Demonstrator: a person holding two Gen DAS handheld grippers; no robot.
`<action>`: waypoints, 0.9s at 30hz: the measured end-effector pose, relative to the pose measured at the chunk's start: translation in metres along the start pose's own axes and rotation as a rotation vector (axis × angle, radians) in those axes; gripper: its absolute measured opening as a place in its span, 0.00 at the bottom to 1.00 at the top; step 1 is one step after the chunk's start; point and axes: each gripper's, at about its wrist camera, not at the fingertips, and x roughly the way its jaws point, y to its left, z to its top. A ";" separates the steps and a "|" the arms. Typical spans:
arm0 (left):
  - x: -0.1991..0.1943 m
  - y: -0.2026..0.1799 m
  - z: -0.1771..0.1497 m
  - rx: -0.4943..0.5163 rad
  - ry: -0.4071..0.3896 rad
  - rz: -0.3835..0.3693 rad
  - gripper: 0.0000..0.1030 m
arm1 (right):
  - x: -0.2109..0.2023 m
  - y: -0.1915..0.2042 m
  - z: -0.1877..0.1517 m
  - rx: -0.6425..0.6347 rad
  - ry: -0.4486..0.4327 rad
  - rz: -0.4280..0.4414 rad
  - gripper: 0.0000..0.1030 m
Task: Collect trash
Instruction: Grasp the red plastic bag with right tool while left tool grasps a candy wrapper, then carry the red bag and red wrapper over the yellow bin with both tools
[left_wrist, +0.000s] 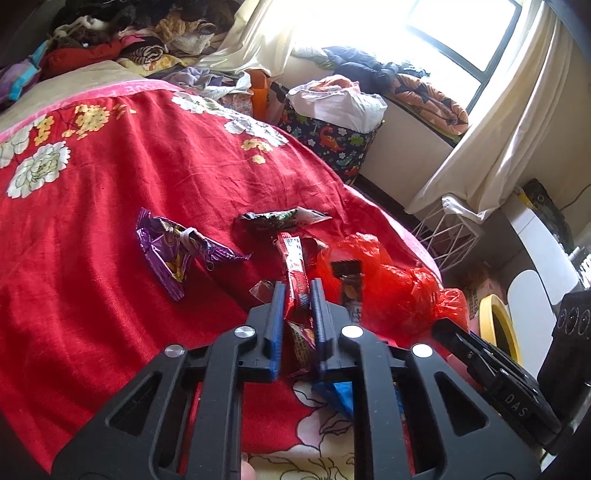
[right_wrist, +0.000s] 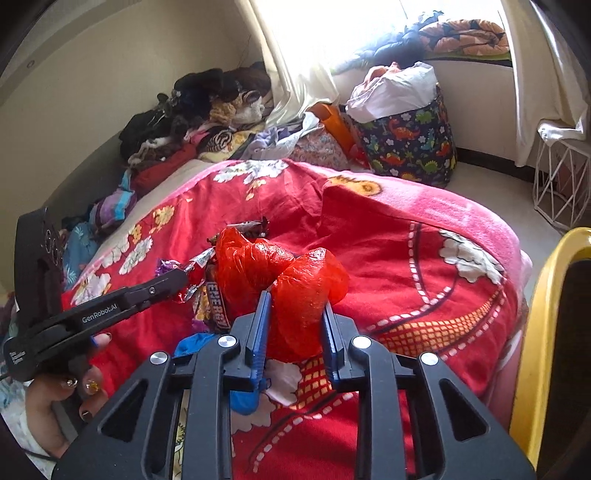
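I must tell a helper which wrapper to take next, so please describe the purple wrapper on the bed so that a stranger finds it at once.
Start at the red blanket with white flowers that covers the bed. Some trash lies on it near a red bag. The purple wrapper is the shiny crumpled piece farthest from that bag, alone on bare blanket, and the only purple one.
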 end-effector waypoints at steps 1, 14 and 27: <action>-0.002 -0.001 0.000 0.003 -0.004 -0.005 0.08 | -0.002 0.000 -0.001 0.004 -0.003 -0.003 0.23; -0.025 -0.017 0.006 0.037 -0.048 -0.055 0.08 | -0.038 -0.016 -0.005 0.051 -0.058 -0.021 0.20; -0.037 -0.034 0.010 0.069 -0.070 -0.085 0.08 | -0.060 -0.020 -0.003 0.060 -0.082 -0.027 0.20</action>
